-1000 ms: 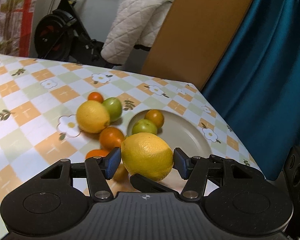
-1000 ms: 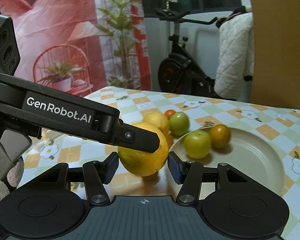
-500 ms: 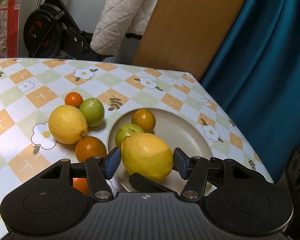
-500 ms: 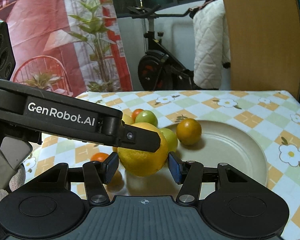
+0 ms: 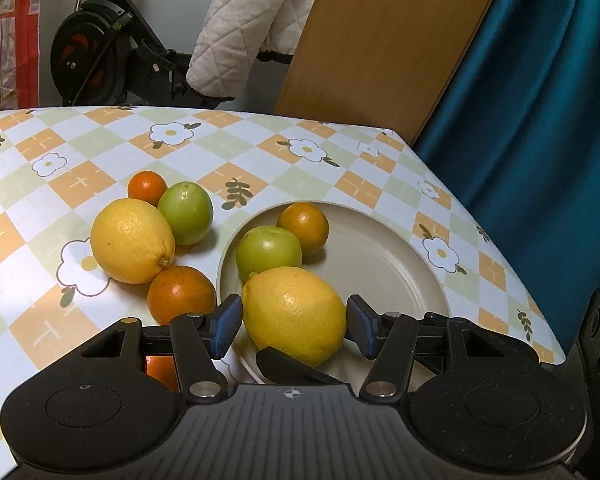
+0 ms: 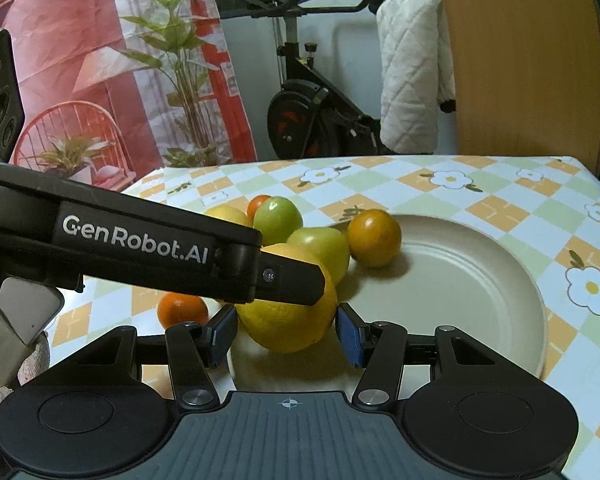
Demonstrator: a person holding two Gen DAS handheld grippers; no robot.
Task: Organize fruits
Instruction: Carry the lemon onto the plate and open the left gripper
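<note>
Yellow, dimpled lemon (image 5: 294, 314) apparently pinched between both claws.

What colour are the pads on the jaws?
Blue. The pads show best in the left wrist view, either side of the yellow lemon.

Left gripper (image 5: 294, 328): level, jaws part-way apart, both blue pads against the flanks of the lemon (image 5: 294, 304). Right gripper (image 6: 287, 330): crosses mine at an angle, pads pressed on the same fruit. My gloved left hand (image 6: 28, 364) grips its handle, low left.
</note>
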